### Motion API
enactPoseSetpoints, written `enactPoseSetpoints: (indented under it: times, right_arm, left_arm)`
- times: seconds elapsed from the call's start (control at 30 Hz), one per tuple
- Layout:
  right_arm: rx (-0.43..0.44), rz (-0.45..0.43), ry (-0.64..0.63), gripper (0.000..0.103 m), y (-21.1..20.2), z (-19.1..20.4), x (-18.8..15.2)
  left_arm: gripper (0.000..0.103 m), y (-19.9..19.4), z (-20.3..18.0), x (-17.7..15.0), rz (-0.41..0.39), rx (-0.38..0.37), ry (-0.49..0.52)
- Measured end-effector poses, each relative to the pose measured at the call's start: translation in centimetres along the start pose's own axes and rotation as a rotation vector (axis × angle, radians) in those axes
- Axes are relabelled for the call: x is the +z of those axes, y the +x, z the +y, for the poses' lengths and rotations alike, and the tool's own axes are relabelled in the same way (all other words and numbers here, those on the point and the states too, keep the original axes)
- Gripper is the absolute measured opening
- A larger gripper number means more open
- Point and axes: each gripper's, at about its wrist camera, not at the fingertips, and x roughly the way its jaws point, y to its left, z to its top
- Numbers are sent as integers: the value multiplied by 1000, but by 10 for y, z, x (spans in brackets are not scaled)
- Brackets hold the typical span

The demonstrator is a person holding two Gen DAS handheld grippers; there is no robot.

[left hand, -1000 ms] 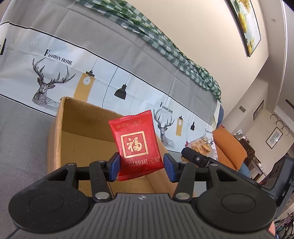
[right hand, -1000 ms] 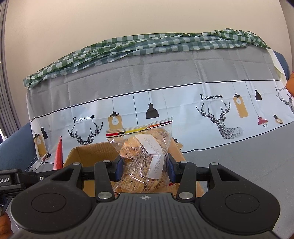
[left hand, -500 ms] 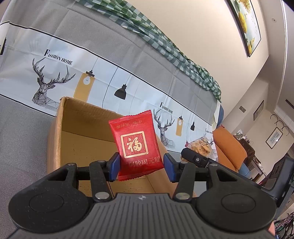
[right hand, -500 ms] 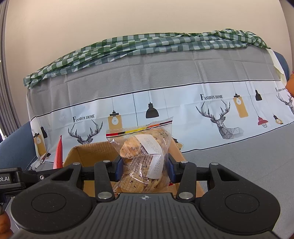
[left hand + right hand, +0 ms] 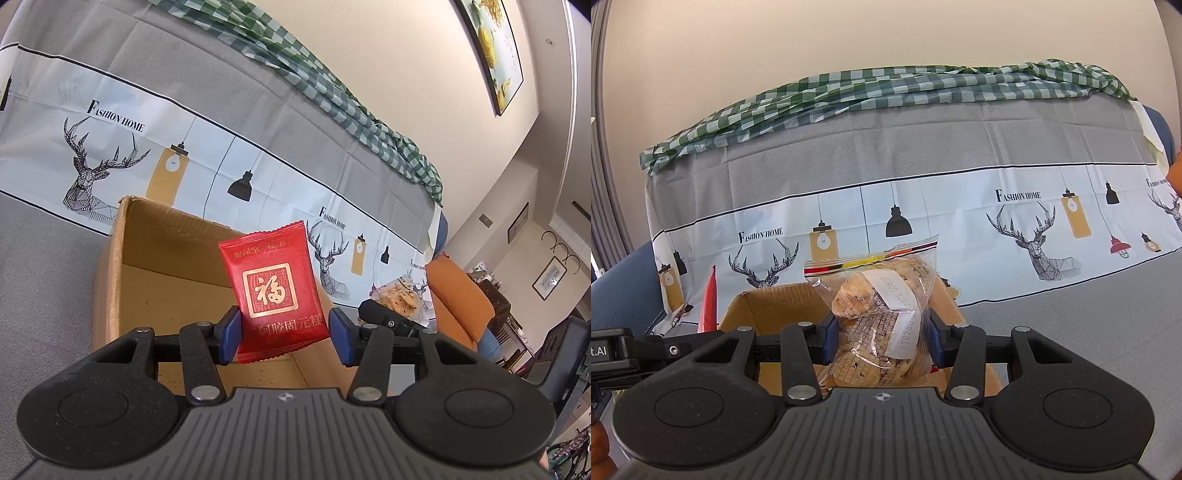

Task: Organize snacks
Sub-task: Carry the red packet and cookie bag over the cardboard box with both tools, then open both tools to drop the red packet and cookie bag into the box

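Note:
My left gripper (image 5: 284, 336) is shut on a red snack packet (image 5: 277, 288) with gold characters, held upright over an open cardboard box (image 5: 114, 280). The box's brown inside shows behind and below the packet. My right gripper (image 5: 881, 341) is shut on a clear zip bag of cookies (image 5: 879, 314), also held above the cardboard box (image 5: 768, 306). In the left wrist view the cookie bag (image 5: 399, 295) and a black part of the right gripper show to the right. In the right wrist view the red packet (image 5: 709, 306) appears edge-on at the left.
The box sits on a sofa draped in a grey cloth with deer and lamp prints (image 5: 1034, 240). A green checked cloth (image 5: 886, 85) lies along the backrest. An orange cushion (image 5: 458, 295) is at the right, and a framed picture (image 5: 491, 48) hangs on the wall.

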Motion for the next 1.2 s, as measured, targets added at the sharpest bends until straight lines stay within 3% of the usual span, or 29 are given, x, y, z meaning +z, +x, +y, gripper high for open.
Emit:
enactPoseSetpoints:
  times: [0.73, 0.83, 0.93, 1.2]
  right_arm:
    - [0, 1, -2, 48, 0, 1, -1]
    - [3, 7, -4, 50, 1, 1, -1]
    - [2, 9, -3, 58, 2, 0, 1]
    - [-7, 4, -11, 58, 1, 1, 1]
  left_arm:
    - [56, 0, -3, 1, 5, -14, 7]
    - [73, 0, -9, 0, 8, -3, 29]
    - [74, -1, -9, 0, 5, 1, 23]
    - [73, -1, -6, 1, 1, 4, 8]
